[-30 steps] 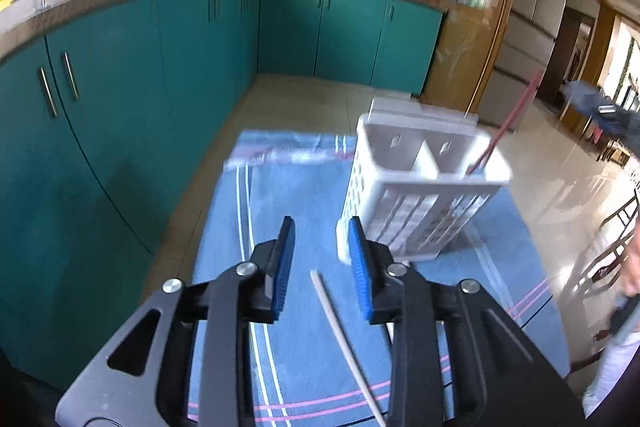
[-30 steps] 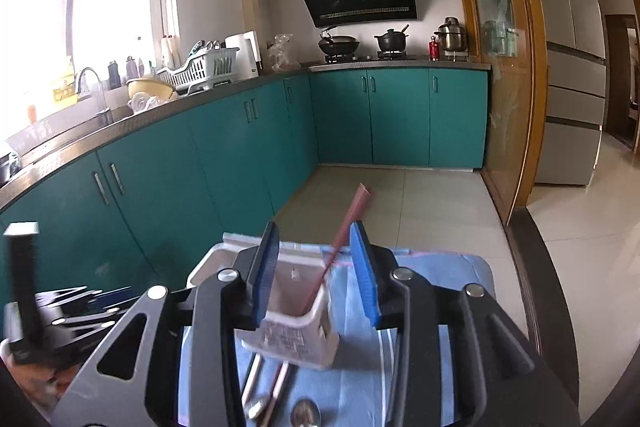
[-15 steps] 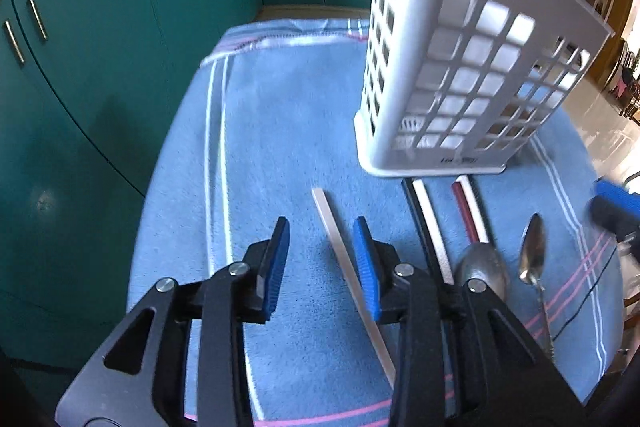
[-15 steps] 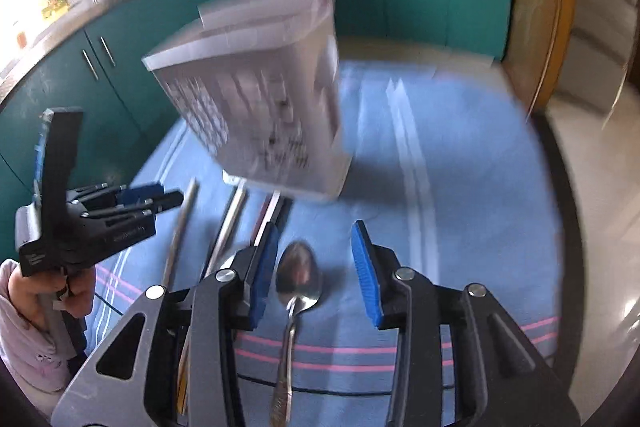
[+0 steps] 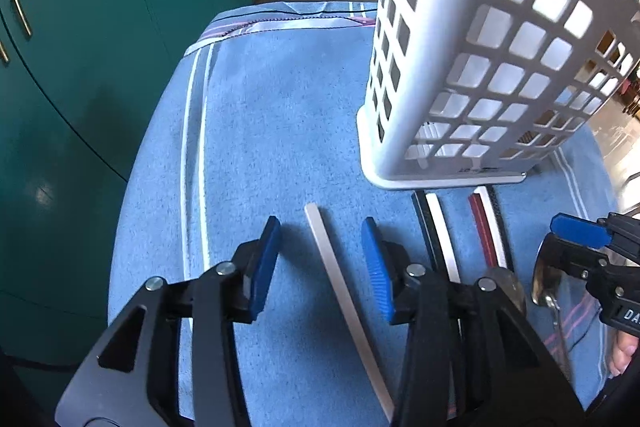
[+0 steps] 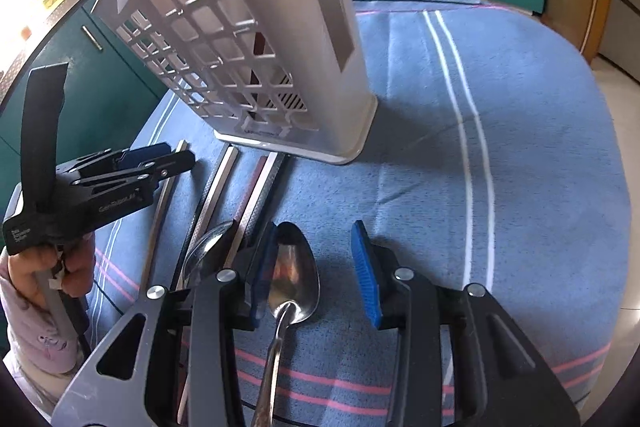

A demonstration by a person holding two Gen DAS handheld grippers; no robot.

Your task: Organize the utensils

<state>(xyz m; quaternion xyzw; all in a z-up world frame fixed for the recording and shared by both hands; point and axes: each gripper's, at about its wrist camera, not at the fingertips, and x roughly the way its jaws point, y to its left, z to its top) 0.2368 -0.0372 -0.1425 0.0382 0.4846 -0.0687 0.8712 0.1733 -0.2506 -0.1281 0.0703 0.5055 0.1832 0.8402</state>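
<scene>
Right wrist view: spoon (image 6: 294, 271) lies between the spread right claw (image 6: 316, 267), unpinched.

The cloth (image 5: 280, 131) is light blue with white stripes and pink lines. The basket (image 5: 472, 59) is white, with a grid of square holes. Cabinets (image 5: 100, 47) are teal. Both grippers (image 5: 320, 259) (image 6: 316, 263) are black with blue pads. The spoon (image 6: 294, 275) is shiny silver; one chopstick (image 5: 344, 291) is pale grey.
</scene>
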